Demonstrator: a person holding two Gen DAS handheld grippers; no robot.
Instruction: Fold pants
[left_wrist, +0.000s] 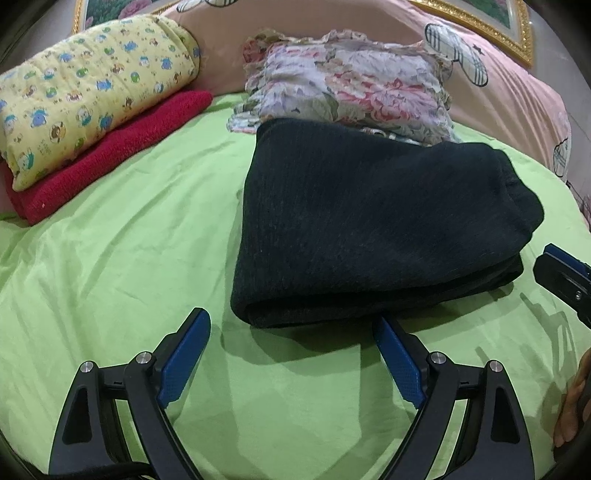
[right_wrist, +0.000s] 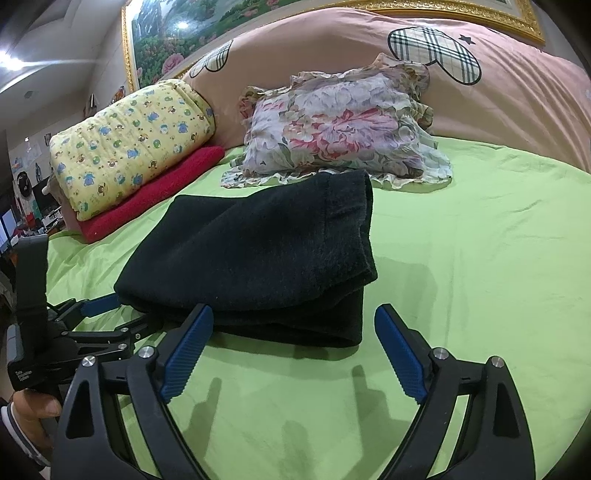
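Note:
The dark pants (left_wrist: 369, 221) lie folded in a thick stack on the green bed sheet (left_wrist: 129, 258); they also show in the right wrist view (right_wrist: 258, 254). My left gripper (left_wrist: 291, 328) is open and empty, its blue pads just in front of the stack's near folded edge. My right gripper (right_wrist: 293, 325) is open and empty, close in front of the stack's near right corner. The right gripper's tip shows at the right edge of the left wrist view (left_wrist: 565, 277). The left gripper shows at the left of the right wrist view (right_wrist: 92, 317), beside the stack.
A floral cushion (left_wrist: 347, 85) lies just behind the pants. A yellow patterned quilt (left_wrist: 92, 85) rests on a red blanket (left_wrist: 110, 155) at the back left. A pink duvet (left_wrist: 498, 85) runs along the back. Bare green sheet (right_wrist: 480, 240) lies right of the pants.

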